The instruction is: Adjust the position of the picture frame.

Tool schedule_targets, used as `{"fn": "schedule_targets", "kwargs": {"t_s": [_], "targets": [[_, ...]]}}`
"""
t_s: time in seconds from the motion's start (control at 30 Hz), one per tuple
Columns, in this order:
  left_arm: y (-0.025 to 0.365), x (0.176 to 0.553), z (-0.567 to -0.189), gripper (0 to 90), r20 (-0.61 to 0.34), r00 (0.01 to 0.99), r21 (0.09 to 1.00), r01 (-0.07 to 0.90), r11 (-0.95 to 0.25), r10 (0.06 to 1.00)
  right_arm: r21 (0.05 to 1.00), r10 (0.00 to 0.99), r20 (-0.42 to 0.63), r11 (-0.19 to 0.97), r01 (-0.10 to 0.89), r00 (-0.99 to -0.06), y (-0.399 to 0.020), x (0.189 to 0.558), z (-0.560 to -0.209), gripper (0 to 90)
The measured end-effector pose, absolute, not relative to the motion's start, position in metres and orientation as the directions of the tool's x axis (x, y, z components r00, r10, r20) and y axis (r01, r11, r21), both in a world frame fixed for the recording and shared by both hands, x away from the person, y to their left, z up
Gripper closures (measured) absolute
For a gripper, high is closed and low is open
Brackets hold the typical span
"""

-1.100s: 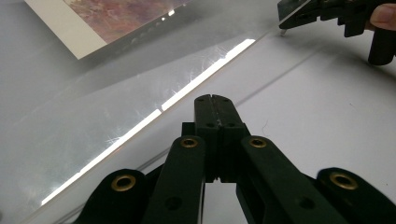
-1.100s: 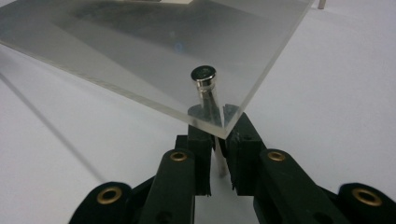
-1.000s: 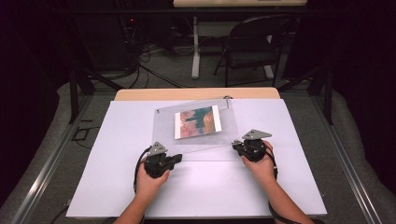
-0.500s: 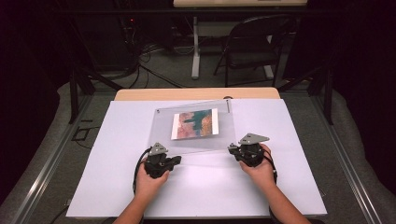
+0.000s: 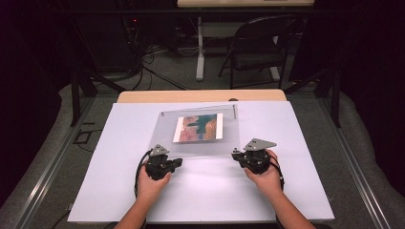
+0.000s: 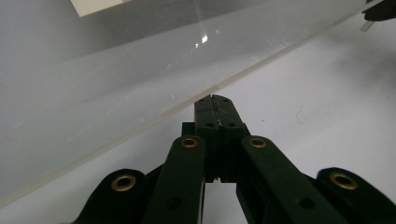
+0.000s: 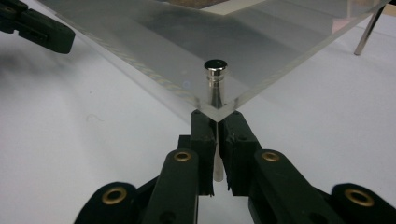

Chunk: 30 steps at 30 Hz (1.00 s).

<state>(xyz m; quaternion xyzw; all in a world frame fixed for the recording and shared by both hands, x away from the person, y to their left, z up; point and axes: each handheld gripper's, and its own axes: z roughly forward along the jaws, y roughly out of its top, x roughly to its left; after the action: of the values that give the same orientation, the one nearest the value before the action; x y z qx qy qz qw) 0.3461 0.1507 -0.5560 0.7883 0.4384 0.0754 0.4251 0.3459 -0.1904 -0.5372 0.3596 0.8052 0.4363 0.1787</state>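
Bright, evenly lit white table [image 5: 200,191] — dark surroundings, soft blurry close-ups.

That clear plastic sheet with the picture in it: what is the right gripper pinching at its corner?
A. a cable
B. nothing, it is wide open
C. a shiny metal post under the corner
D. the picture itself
C: in the right gripper view the right gripper is closed on the metal post that runs through the corner of the clear sheet.

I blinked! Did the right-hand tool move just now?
Yes. The right tool slid left along the white table, closing on the near corner of the clear plate.
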Motion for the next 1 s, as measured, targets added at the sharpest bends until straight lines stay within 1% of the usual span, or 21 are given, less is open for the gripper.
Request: {"fn": "schedule_targets", "kwargs": {"t_s": [0.2,0.43,0.67,0.83,1.0], "targets": [[0.153,0.349,-0.555,90.0,-0.262,0.595,0.734,0.634,-0.244,0.760,0.830,0.716,0.020,0.378,0.411,-0.698,-0.184,0.337,-0.535,84.5],[0.154,0.353,-0.554,90.0,-0.266,0.588,0.726,0.644,-0.242,0.764,0.834,0.714,0.021,0.374,0.406,-0.700,-0.181,0.332,-0.536,84.9],[0.159,0.360,-0.553,90.0,-0.287,0.568,0.716,0.662,-0.221,0.771,0.830,0.687,0.021,0.393,0.396,-0.727,-0.174,0.318,-0.535,85.2],[0.161,0.370,-0.554,90.0,-0.288,0.559,0.711,0.669,-0.217,0.778,0.829,0.670,0.037,0.393,0.397,-0.741,-0.169,0.309,-0.535,85.3],[0.159,0.379,-0.554,90.0,-0.316,0.554,0.697,0.686,-0.208,0.770,0.833,0.655,0.060,0.383,0.400,-0.754,-0.165,0.297,-0.535,85.4]]}}
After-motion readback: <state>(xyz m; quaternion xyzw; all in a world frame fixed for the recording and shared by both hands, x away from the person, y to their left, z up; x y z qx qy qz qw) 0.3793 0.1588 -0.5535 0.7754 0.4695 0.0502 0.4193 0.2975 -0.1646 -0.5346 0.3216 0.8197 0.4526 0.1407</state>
